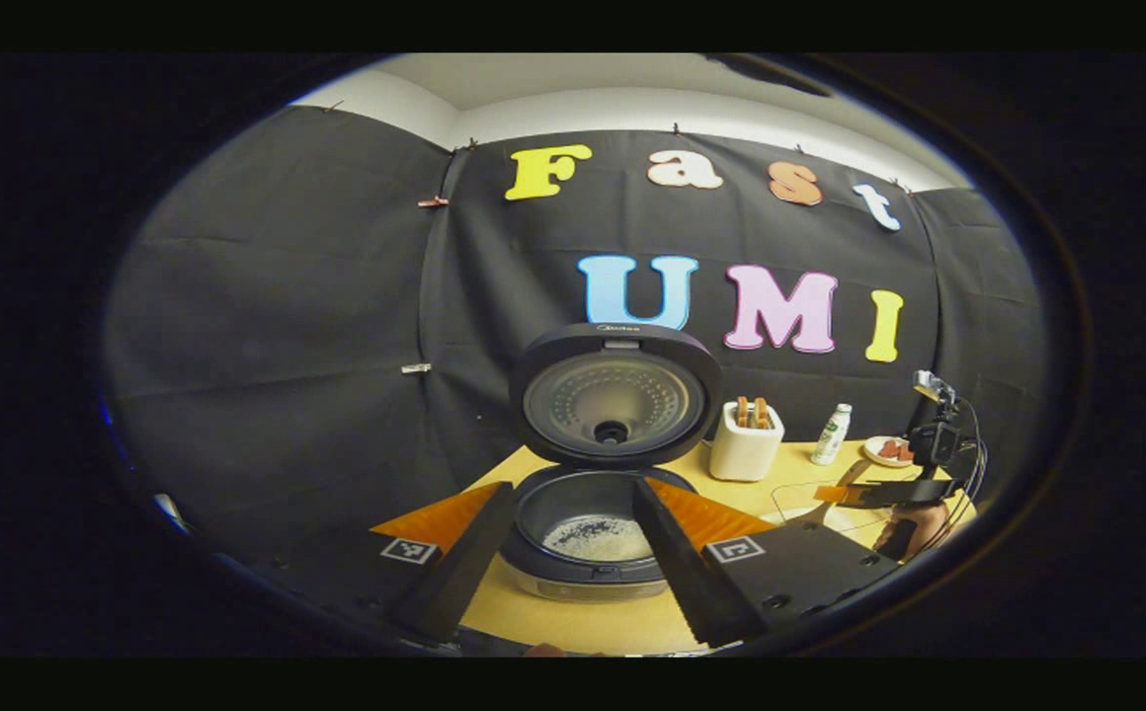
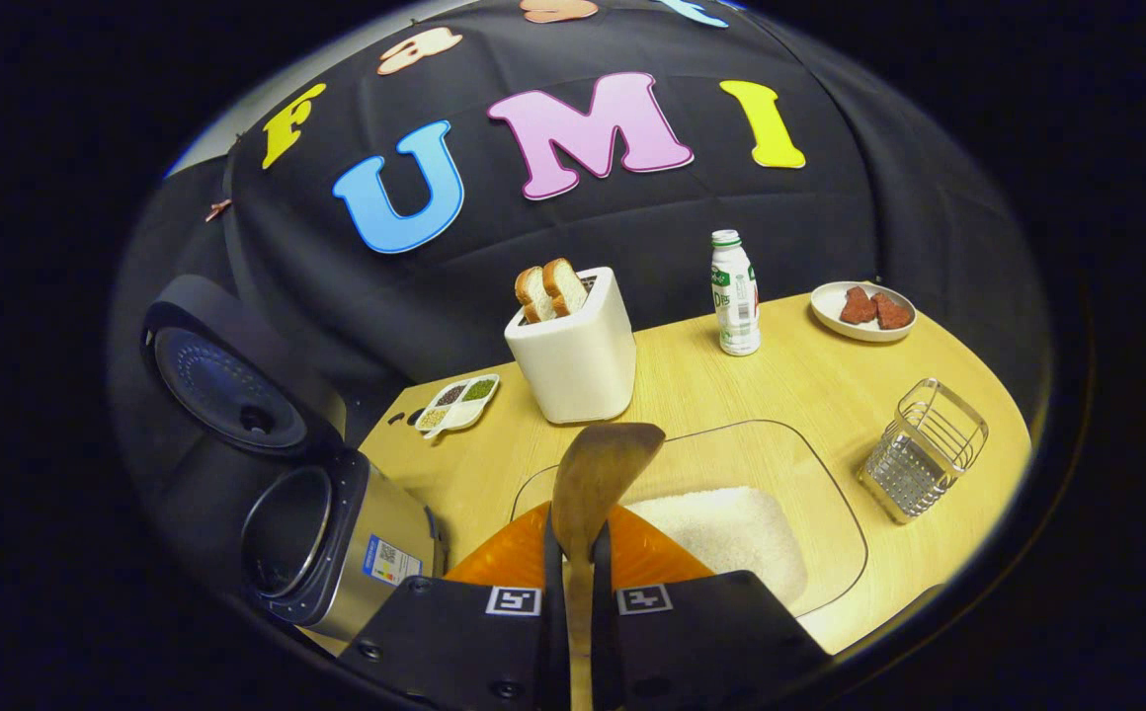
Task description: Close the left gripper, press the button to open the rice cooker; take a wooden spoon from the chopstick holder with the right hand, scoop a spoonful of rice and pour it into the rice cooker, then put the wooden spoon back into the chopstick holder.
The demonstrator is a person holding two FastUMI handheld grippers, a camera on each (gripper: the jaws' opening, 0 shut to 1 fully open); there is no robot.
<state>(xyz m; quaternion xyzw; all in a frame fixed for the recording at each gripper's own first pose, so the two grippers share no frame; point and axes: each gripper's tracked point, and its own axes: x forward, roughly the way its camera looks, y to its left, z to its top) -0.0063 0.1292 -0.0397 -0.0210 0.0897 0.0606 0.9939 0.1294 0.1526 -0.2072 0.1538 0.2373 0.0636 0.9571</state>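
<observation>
Right now the right gripper (image 2: 573, 553) has its fingers (image 2: 551, 583) pressed in on the handle of the wooden spoon (image 2: 598, 469), which runs up between them with the bowl pointing away — held near the handle's lower part, presumably so the bowl reaches forward for scooping. The spoon's bowl looks smooth, brown and bare of rice, and it hangs above the near rim of the clear tray (image 2: 835, 513) holding a white heap of rice (image 2: 721, 528). My guess is that the scoop is either about to be made or already poured; the grains in the cooker suggest some rice has gone in.

The left gripper (image 1: 573, 568) has its fingers (image 1: 677, 553) spread wide apart, holding nothing, framing the rice cooker (image 1: 593, 553) from just in front — likely parked out of the way. The cooker's lid (image 1: 615, 395) stands fully up, so the button step is done, and a thin scatter of rice lies at the bottom of the dark inner pot.

Farther out on the tabletop (image 2: 790, 385), the wire chopstick holder (image 2: 924, 449) sits to the right of the tray, well apart from the spoon — its place for the return. Behind stand a white toaster (image 2: 573, 355) with bread, a bottle (image 2: 735, 293), a plate (image 2: 864, 311) and a small divided dish (image 2: 456, 403).
</observation>
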